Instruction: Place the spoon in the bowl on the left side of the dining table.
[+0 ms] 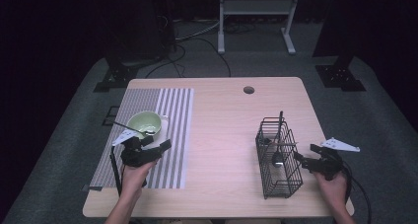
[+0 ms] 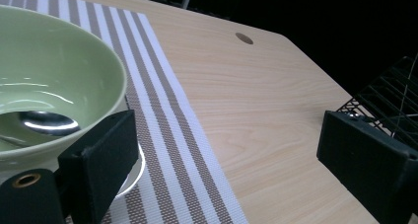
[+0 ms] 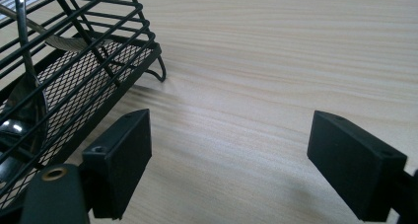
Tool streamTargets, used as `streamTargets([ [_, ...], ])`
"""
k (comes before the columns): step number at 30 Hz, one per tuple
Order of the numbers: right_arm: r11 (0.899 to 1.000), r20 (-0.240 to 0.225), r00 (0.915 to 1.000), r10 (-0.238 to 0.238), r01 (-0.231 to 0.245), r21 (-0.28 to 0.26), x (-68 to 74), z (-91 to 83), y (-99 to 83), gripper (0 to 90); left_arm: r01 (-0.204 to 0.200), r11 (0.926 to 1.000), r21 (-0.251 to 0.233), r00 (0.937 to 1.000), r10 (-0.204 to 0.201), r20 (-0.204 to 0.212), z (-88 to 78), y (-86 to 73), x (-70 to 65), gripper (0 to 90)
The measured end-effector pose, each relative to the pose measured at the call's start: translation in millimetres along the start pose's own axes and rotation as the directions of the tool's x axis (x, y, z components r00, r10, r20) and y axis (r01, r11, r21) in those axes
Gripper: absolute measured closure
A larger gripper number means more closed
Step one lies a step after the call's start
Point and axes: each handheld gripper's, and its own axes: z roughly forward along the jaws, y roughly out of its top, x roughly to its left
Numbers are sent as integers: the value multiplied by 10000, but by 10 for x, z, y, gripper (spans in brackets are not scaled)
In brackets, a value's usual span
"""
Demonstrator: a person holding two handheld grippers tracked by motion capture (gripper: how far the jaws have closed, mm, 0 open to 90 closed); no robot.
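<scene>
Green bowl (image 1: 144, 123) at left of frame on striped mat (image 1: 172, 135), metal spoon (image 2: 47, 123) lying inside. Left gripper (image 1: 156, 144) just beside bowl, jaws spread wide, nothing held. Right gripper (image 1: 304, 155) beside black wire caddy (image 1: 278, 157) at right, jaws likewise wide, empty. No readable writing anywhere.

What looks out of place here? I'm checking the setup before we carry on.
Little stands out. A spoon lies in the green bowl on the striped mat, its handle over the rim. Utensils lean at different angles in the wire basket. Nothing looks spilled or broken. Both grippers are open and empty.
</scene>
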Motion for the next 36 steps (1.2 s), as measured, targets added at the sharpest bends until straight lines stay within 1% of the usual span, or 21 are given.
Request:
streamTargets([
  [4, 10000, -1, 10000, -1, 1, -1, 0, 0, 0, 160, -179, 9998, 88, 9998, 178, 102, 43, -10, -60, 79],
  [11, 10000, -8, 10000, -1, 1, 1, 0, 0, 0, 160, -340, 9989, 310, 9988, 328, 366, 115, -43, -153, 79],
  [16, 10000, -7, 10000, -5, 5, 6, 0, 0, 0, 160, -395, 9986, 344, 9979, 377, 518, 159, -60, -223, 79],
  [19, 10000, -7, 10000, -4, 4, 6, 0, 0, 0, 160, -528, 9978, 391, 9970, 505, 585, 175, -69, -255, 79],
  [21, 10000, -10, 10000, -4, 4, 1, 0, 0, 0, 160, -499, 9979, 407, 9968, 472, 648, 186, -80, -274, 79],
  [27, 10000, -15, 10000, -2, 2, 3, -1, 0, 0, 160, -582, 9970, 503, 9952, 539, 819, 217, -121, -333, 79],
  [31, 10000, -22, 10000, -2, 2, -5, -2, 0, 0, 160, -681, 9960, 575, 9942, 630, 873, 231, -126, -361, 79],
  [33, 10000, -22, 10000, -1, 1, -8, -2, -1, -1, 160, -664, 9961, 581, 9939, 609, 920, 231, -125, -378, 79],
  [35, 10000, -20, 10000, -1, 1, -9, -3, -1, 0, 160, -746, 9954, 606, 9931, 686, 952, 232, -126, -392, 79],
  [36, 10000, -23, 10000, -1, 1, -4, -3, -1, 0, 160, -714, 9957, 590, 9930, 654, 983, 237, -131, -406, 80],
])
